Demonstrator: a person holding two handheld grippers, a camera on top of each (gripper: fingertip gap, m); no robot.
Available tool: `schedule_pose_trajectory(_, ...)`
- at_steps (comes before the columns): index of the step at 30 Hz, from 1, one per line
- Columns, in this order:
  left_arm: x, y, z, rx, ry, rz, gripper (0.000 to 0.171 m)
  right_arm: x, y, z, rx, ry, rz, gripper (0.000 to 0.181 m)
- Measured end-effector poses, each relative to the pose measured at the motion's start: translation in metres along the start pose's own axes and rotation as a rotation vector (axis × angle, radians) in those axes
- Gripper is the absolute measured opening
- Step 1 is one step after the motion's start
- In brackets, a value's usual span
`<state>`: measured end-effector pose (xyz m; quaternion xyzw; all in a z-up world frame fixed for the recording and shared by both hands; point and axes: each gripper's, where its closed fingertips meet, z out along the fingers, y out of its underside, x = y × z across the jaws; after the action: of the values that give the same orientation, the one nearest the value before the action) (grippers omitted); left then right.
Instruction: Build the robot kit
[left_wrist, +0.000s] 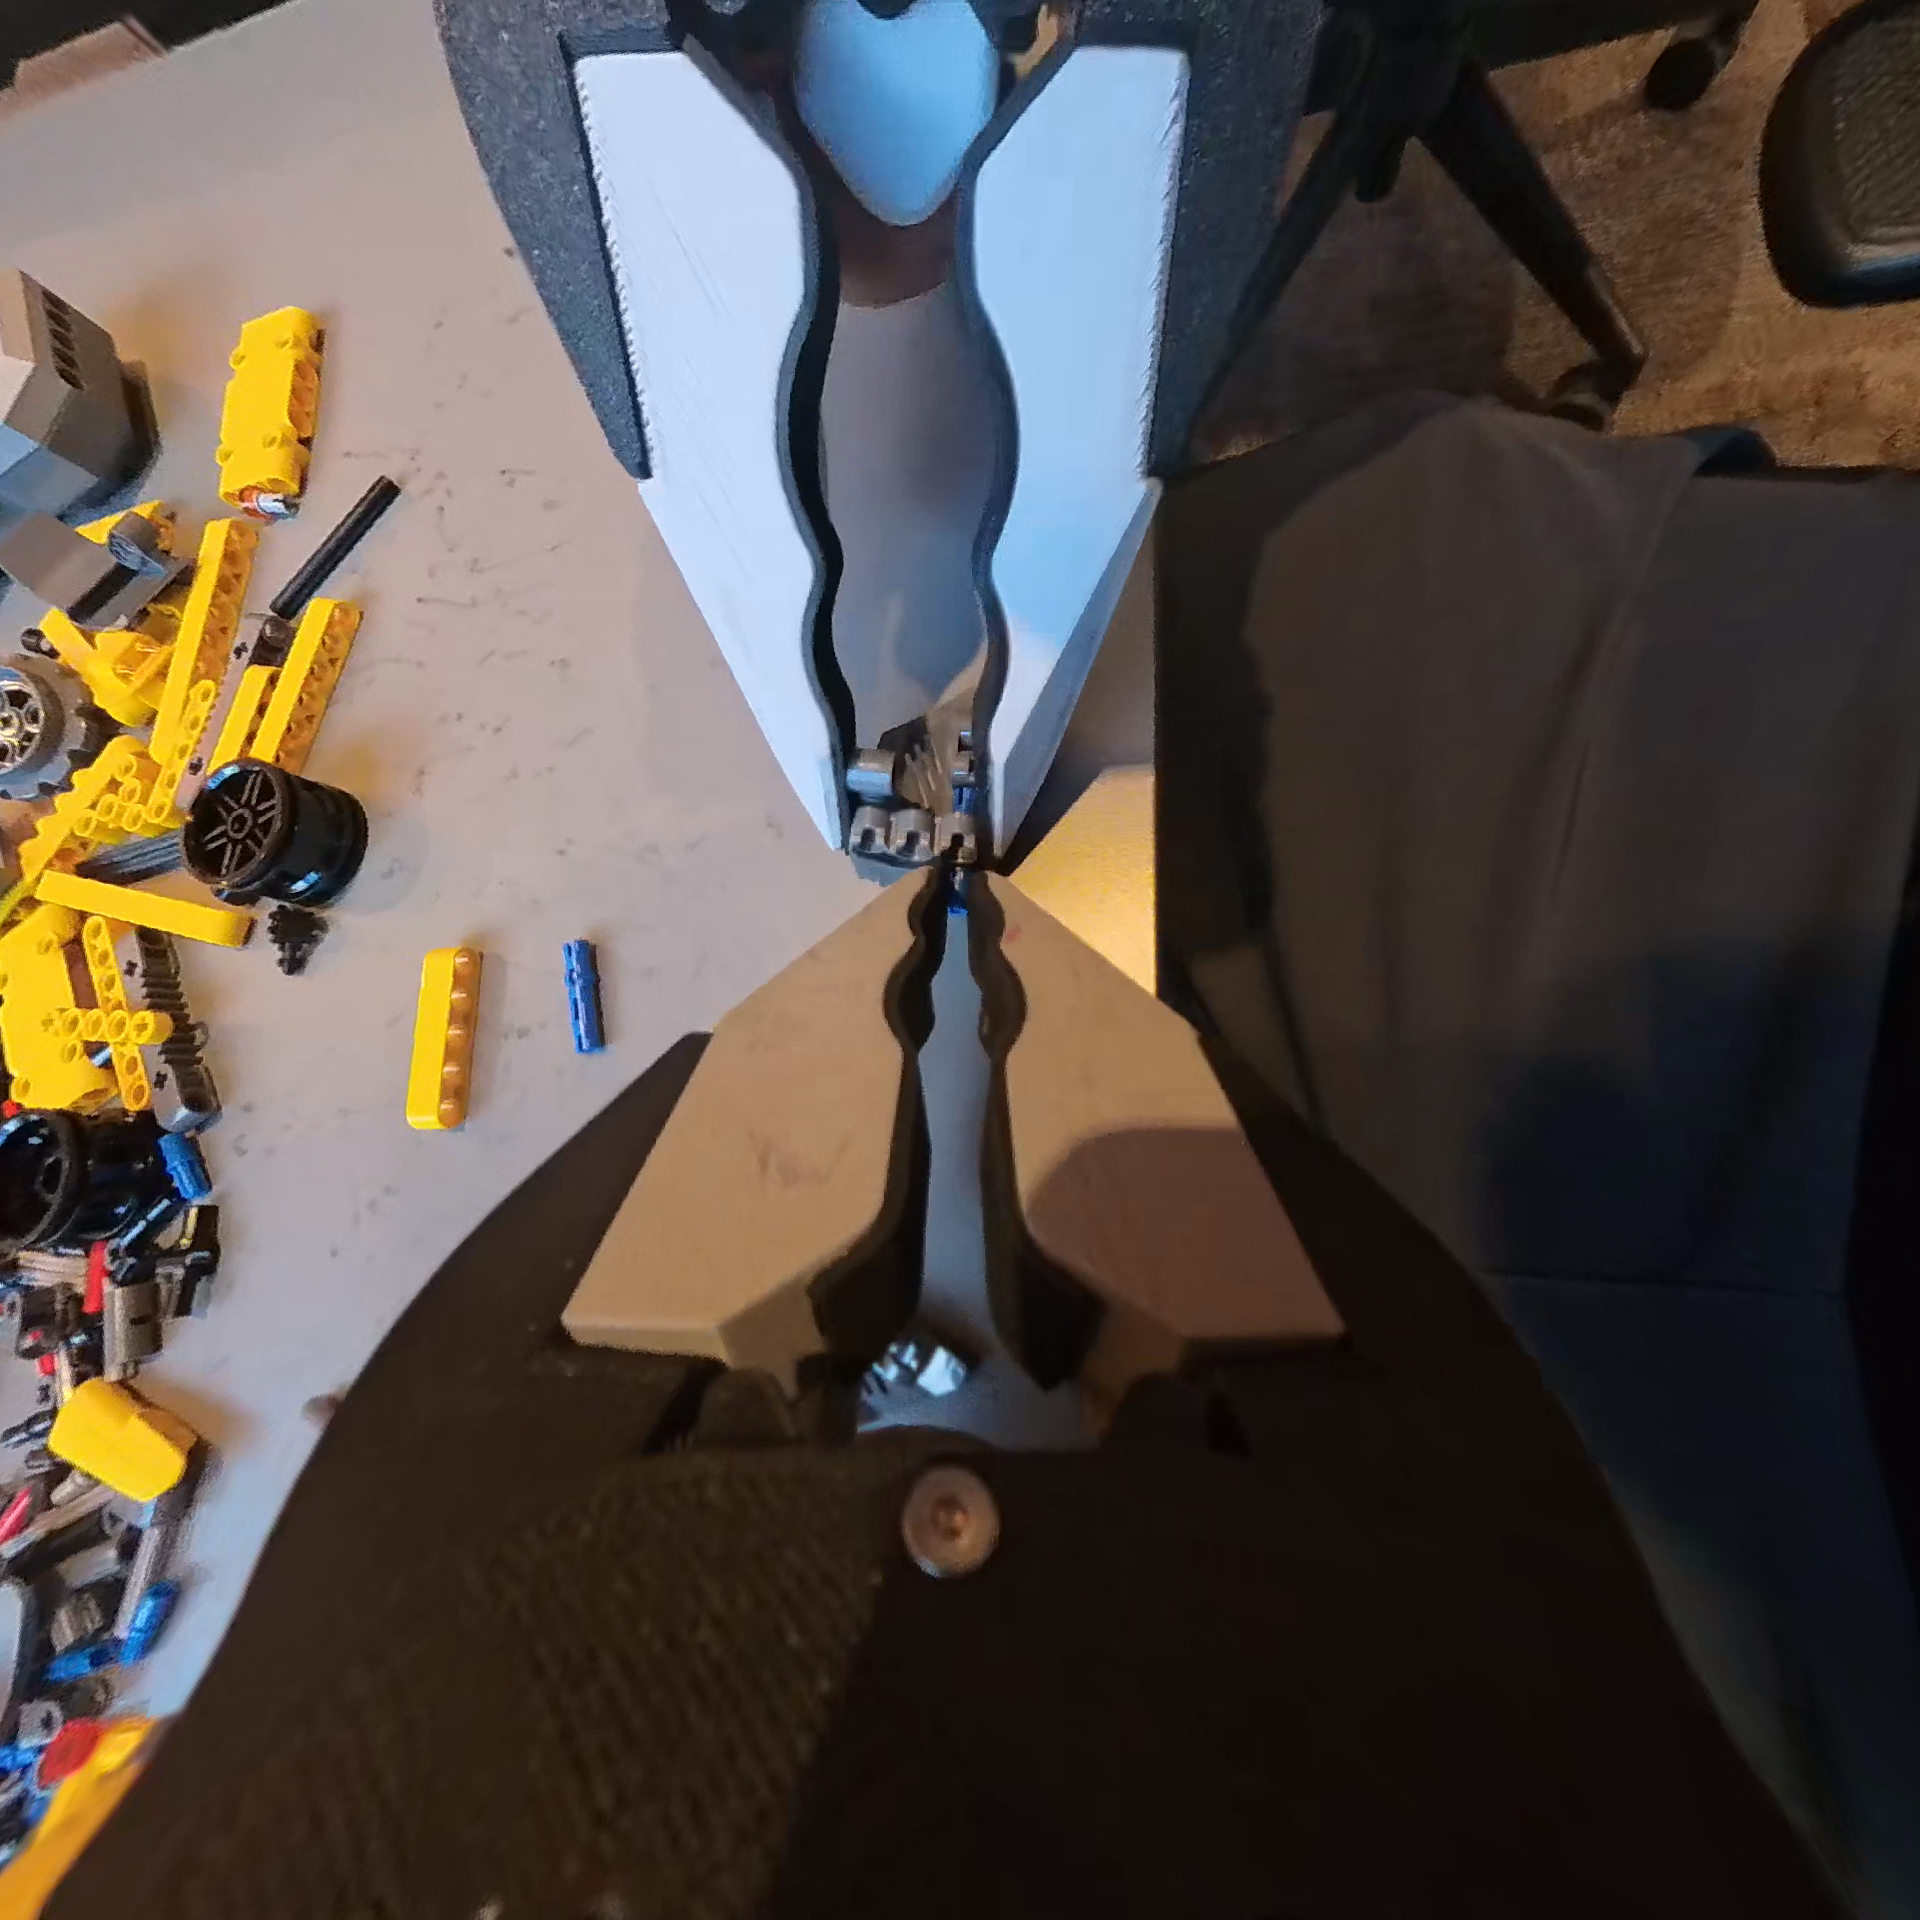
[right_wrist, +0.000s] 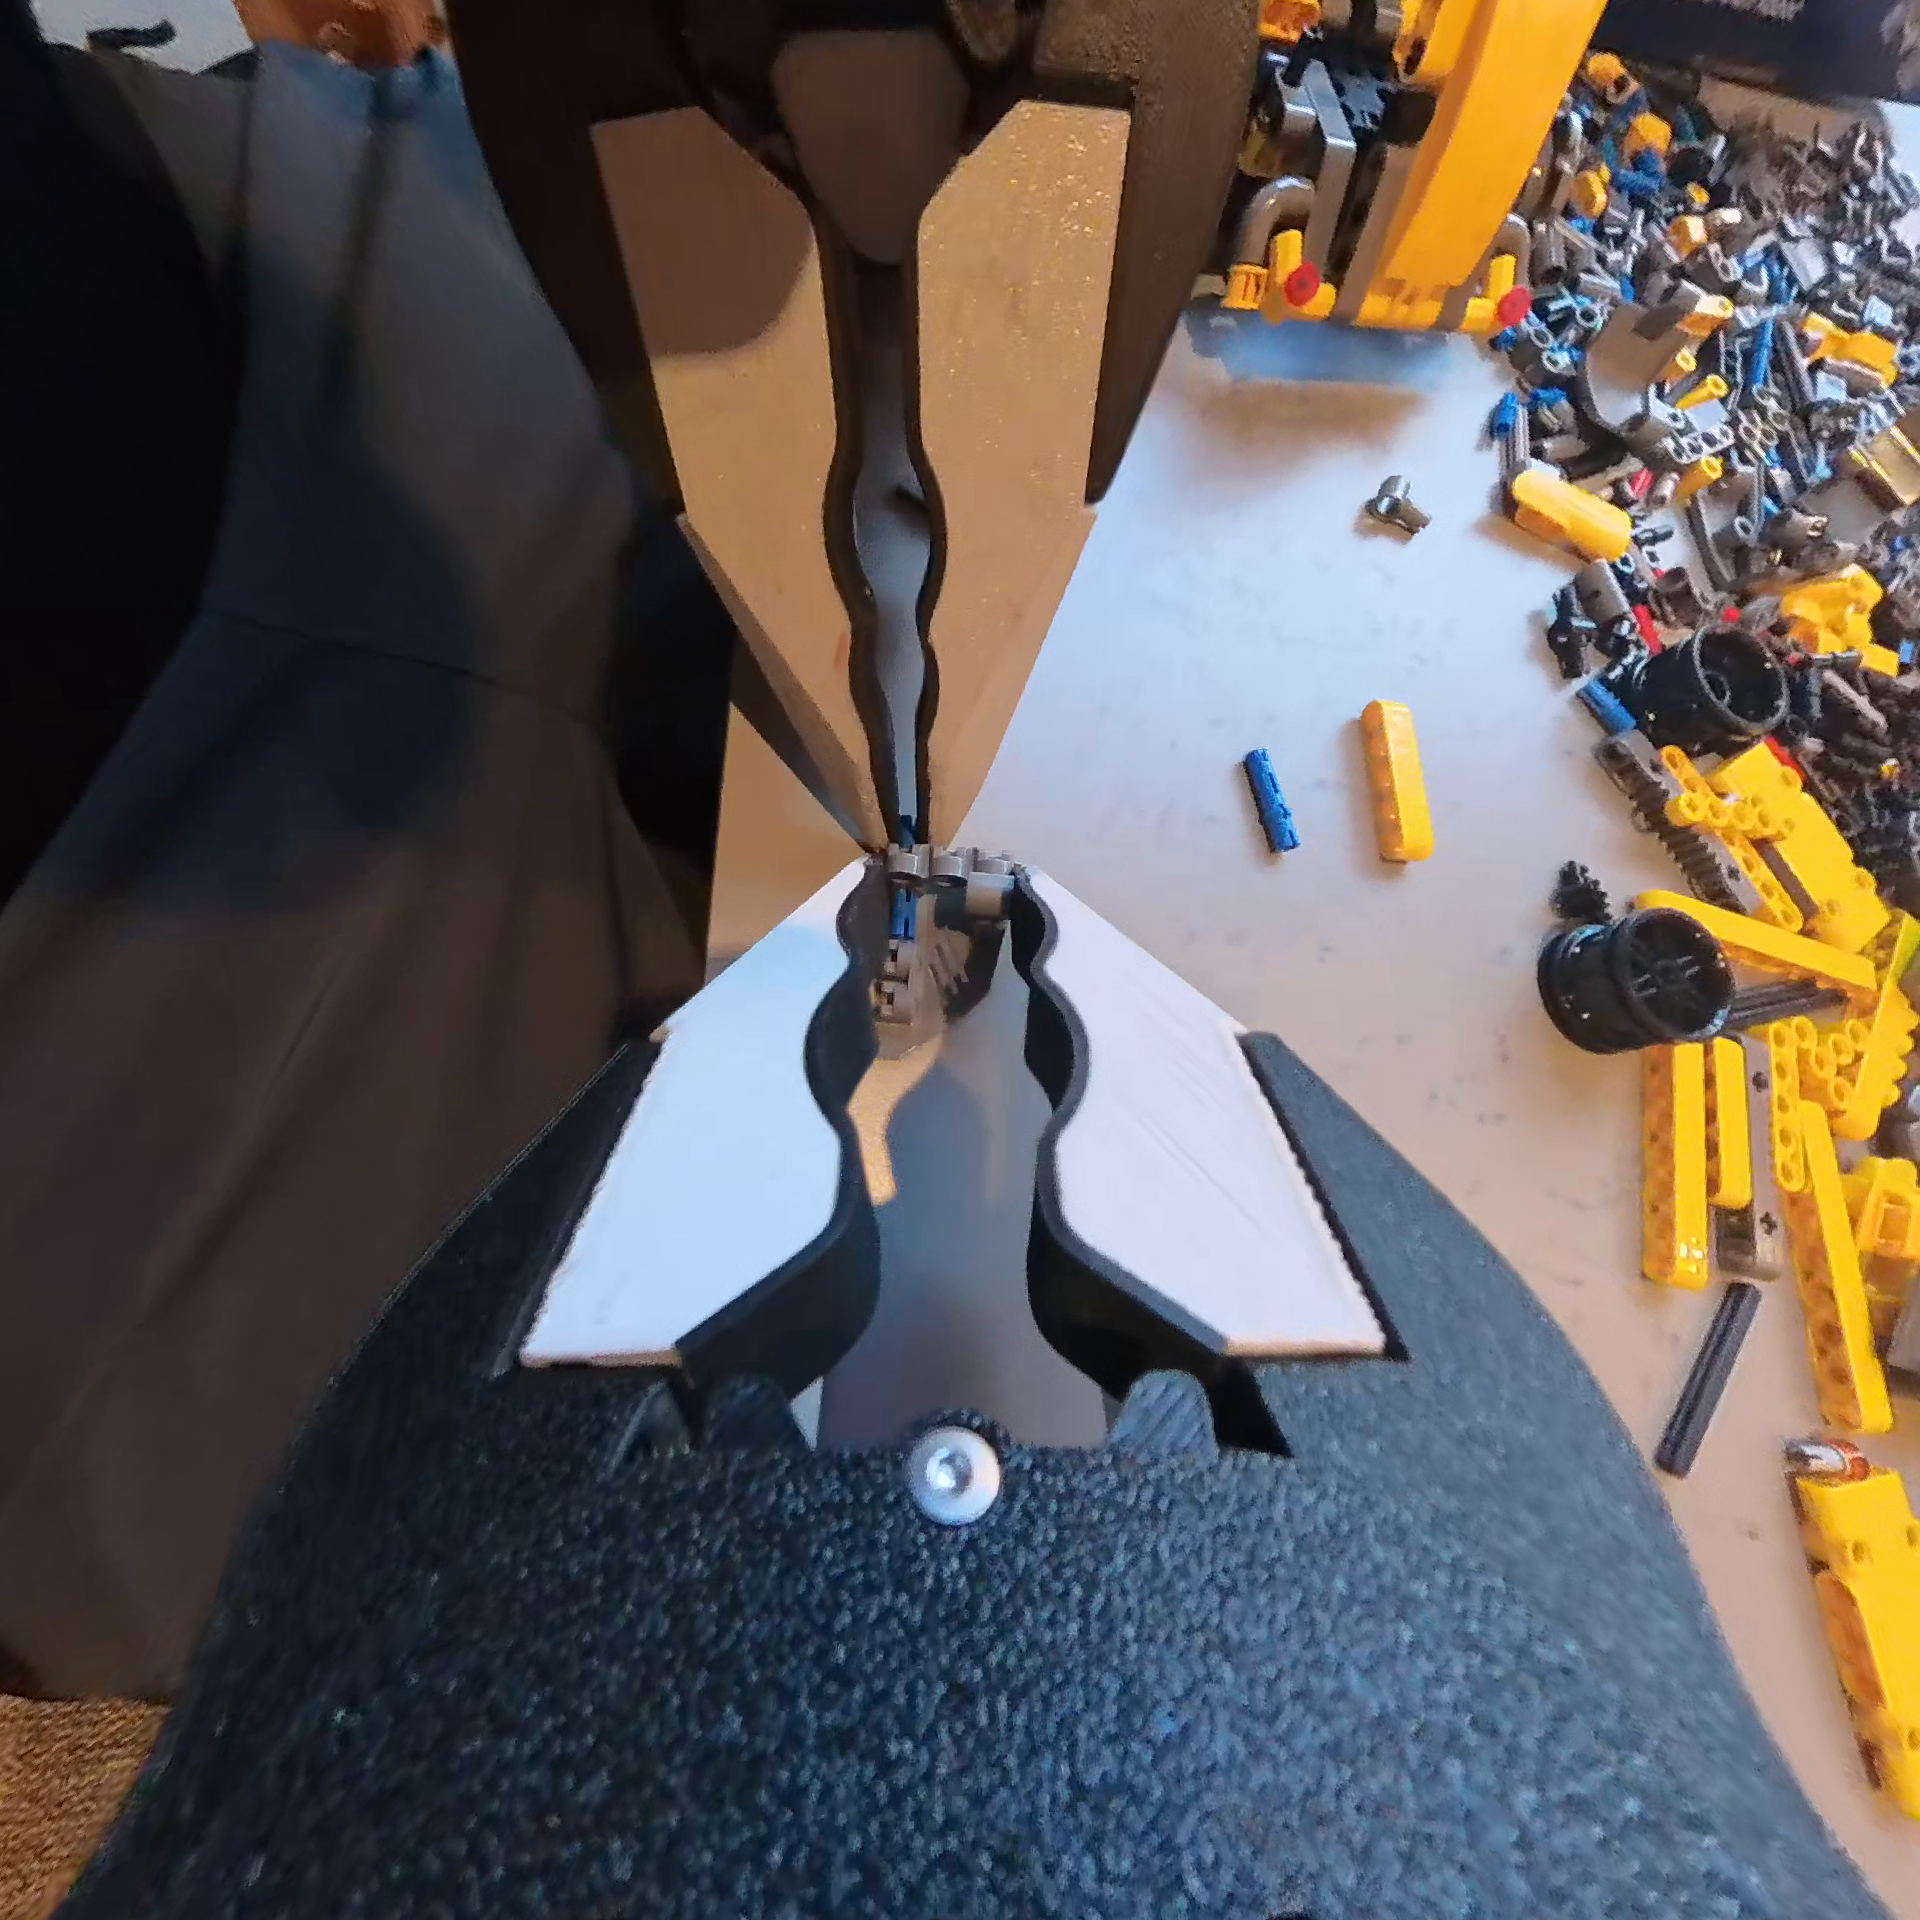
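Both claws meet tip to tip over the tabletop's edge. The left claw is pinched on a small blue pin, and the right claw is clamped on a grey gear assembly. A loose blue pin and short yellow beam lie nearby on the tabletop, with the brick pile farther in from that edge.

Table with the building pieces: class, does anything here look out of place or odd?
Nothing damaged. Loose pieces lie jumbled over the table; a blue pin and a short yellow beam lie apart from the heap.
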<state>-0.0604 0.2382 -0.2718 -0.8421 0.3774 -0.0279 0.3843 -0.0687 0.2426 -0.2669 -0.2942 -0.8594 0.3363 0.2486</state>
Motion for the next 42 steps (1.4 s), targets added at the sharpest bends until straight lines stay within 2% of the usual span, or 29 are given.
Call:
schedule_pose_trajectory(9, 0.003, 0.001, -0.005, 0.050, 0.002, -0.044, 0.003, -0.003, -0.002, 0.001, 0.023, -0.017, -0.015, 0.023)
schedule_pose_trajectory(19, 0.004, 0.006, -0.010, 0.024, -0.026, -0.010, 0.002, -0.006, -0.004, 0.003, 0.033, -0.013, -0.039, 0.021)
schedule_pose_trajectory(20, 0.004, 0.008, -0.010, 0.012, -0.023, -0.010, 0.003, -0.004, -0.006, 0.002, 0.039, 0.001, -0.041, 0.004)
schedule_pose_trajectory(27, 0.004, 0.008, -0.008, -0.007, 0.025, -0.029, 0.002, 0.001, -0.003, 0.002, 0.010, 0.068, -0.064, 0.009)
schedule_pose_trajectory(32, 0.003, 0.010, -0.009, -0.017, 0.029, -0.081, 0.002, 0.006, 0.000, -0.013, 0.042, 0.129, 0.032, 0.024)
schedule_pose_trajectory(37, 0.000, 0.008, -0.007, -0.022, -0.003, -0.119, 0.002, 0.000, 0.003, -0.018, 0.010, 0.191, 0.081, 0.026)
schedule_pose_trajectory(42, -0.003, -0.002, -0.008, 0.036, 0.015, -0.220, 0.002, 0.004, 0.005, -0.017, -0.035, 0.289, 0.080, 0.031)
